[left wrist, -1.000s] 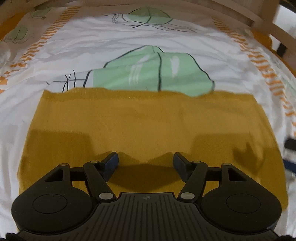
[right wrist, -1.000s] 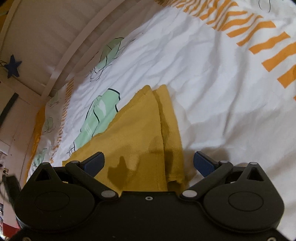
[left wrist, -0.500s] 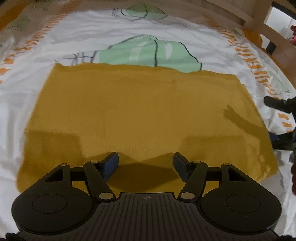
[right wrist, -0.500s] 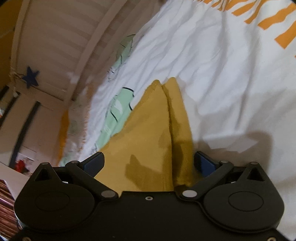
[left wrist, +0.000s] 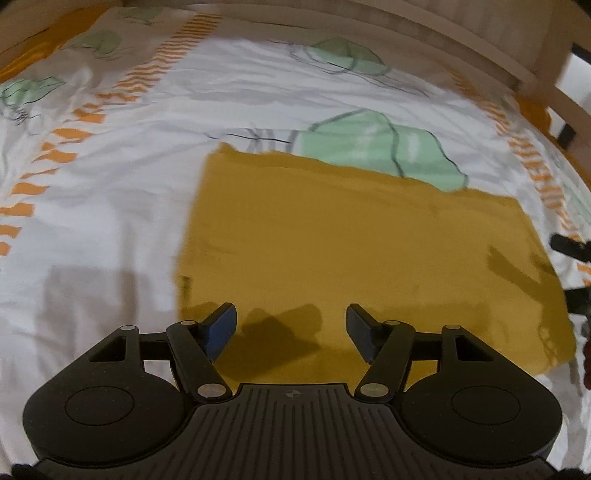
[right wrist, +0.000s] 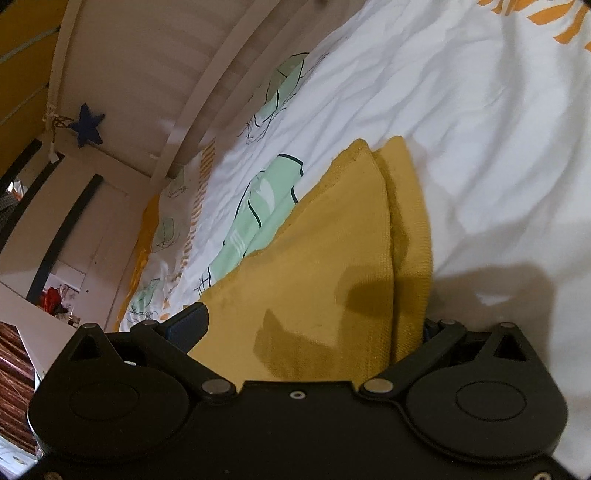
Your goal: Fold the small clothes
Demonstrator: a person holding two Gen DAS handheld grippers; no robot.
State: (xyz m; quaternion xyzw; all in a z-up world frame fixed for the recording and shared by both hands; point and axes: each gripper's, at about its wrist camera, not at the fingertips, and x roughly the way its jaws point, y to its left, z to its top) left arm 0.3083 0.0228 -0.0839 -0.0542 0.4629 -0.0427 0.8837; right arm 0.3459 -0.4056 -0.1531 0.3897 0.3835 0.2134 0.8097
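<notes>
A mustard-yellow knitted garment [left wrist: 362, 251] lies folded flat on the white printed bedsheet [left wrist: 110, 206]. My left gripper [left wrist: 291, 326] is open and empty, just above the garment's near left corner. In the right wrist view the garment [right wrist: 325, 266] shows two stacked layers at its right edge. My right gripper [right wrist: 314, 325] is open, its jaws straddling that edge. Its left fingertip [right wrist: 188, 319] shows; the cloth hides the right one. The right gripper also shows at the right edge of the left wrist view [left wrist: 572, 280].
A wooden bed rail [left wrist: 406, 33] curves along the far side of the bed. The sheet carries green leaf prints [left wrist: 380, 147] and orange stripes [left wrist: 62, 147]. A blue star [right wrist: 86, 125] hangs on the slatted frame. A room with furniture lies beyond, on the left.
My left gripper has shifted left, from the garment's middle to its left corner. My right gripper has moved forward onto the garment's right edge, which now covers its right finger.
</notes>
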